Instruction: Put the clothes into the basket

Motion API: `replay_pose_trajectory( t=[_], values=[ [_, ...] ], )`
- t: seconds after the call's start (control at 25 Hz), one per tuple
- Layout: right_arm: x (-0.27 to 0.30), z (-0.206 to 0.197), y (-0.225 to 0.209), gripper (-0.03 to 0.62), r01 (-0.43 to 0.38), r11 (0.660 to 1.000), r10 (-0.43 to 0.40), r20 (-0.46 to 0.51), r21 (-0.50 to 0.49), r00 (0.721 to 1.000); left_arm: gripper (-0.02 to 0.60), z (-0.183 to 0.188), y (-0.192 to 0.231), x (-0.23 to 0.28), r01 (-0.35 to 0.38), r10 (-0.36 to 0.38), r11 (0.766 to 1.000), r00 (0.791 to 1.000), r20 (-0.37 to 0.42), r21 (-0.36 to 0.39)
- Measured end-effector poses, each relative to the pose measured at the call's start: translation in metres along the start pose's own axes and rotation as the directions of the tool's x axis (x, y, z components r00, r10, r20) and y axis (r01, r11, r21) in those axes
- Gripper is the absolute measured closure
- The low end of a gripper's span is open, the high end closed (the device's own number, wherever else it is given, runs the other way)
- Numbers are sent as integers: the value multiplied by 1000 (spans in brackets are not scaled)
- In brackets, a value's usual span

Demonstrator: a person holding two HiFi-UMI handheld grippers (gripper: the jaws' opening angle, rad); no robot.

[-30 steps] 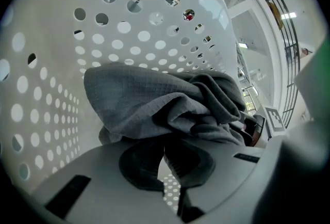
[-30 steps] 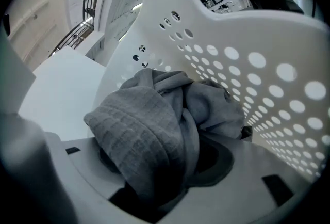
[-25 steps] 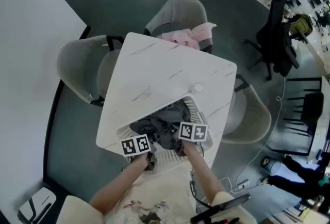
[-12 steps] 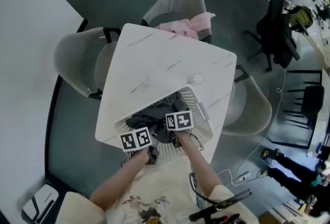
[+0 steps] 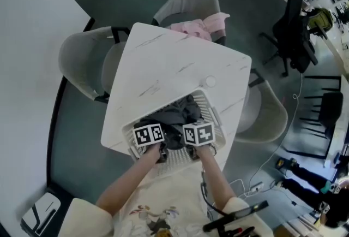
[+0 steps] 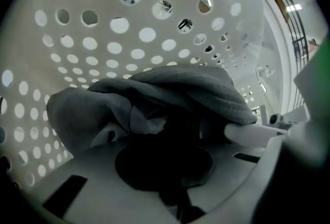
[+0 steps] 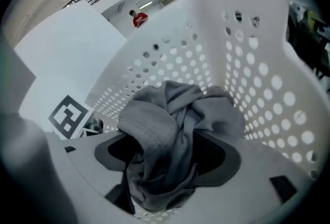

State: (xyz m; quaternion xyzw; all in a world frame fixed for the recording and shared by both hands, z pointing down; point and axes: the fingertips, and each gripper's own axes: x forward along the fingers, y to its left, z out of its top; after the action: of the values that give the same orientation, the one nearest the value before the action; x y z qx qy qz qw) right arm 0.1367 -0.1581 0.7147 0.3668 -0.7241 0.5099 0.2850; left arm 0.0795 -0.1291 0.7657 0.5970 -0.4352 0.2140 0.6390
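Gripping the grey cloth (image 5: 174, 118) with the left tongs (image 6: 165, 166), set narrow, low inside the basket (image 5: 210, 113). Just beside, have been opening the right tongs (image 7: 167, 158) wide, that cloth draped loose between, unpinched. Hemmed in by perforated basket walls on both sides. Sitting on the tabletop's (image 5: 163, 72) near corner. Just beyond the basket, a small round disc (image 5: 210, 82). Past the far edge, a pink cloth (image 5: 195, 28) on a chair (image 5: 188, 1); side chairs (image 5: 82, 64) flanking.

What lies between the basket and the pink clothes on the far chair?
Only bare white tabletop, as the head view shows; a small round object sits beside that stretch.
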Motion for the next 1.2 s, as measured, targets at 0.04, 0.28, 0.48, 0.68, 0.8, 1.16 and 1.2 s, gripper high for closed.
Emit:
replay_pose_trajectory(
  t=[0.04, 0.28, 0.48, 0.68, 0.8, 1.16, 1.2],
  values=[
    [-7, 3, 4, 273, 8, 1000, -7, 13, -27, 1000, 568, 0, 2, 0, 0, -1, 1000, 1000, -2, -16],
    [-27, 5, 16, 278, 85, 984, -76, 60, -159, 995, 568, 1, -11, -29, 5, -4, 1000, 999, 42, -17],
    [-36, 32, 24, 494, 83, 984, -57, 164, -155, 985, 568, 10, -40, -70, 63, -69, 997, 986, 154, 39],
    [5, -1, 41, 513, -59, 993, 60, 8, -102, 998, 568, 14, -48, -91, 73, -85, 995, 977, 194, 69],
    [26, -35, 65, 517, -228, 974, 227, -120, 0, 967, 568, 13, -40, -96, 65, -76, 996, 980, 186, 61],
    [-2, -1, 66, 530, -349, 912, 340, 79, 217, 937, 568, -2, -36, -88, 32, -41, 997, 991, 124, 76],
    [-10, 6, 65, 528, -339, 921, 324, 107, 194, 940, 568, -3, -37, -84, 33, -42, 996, 992, 116, 83]
  ],
)
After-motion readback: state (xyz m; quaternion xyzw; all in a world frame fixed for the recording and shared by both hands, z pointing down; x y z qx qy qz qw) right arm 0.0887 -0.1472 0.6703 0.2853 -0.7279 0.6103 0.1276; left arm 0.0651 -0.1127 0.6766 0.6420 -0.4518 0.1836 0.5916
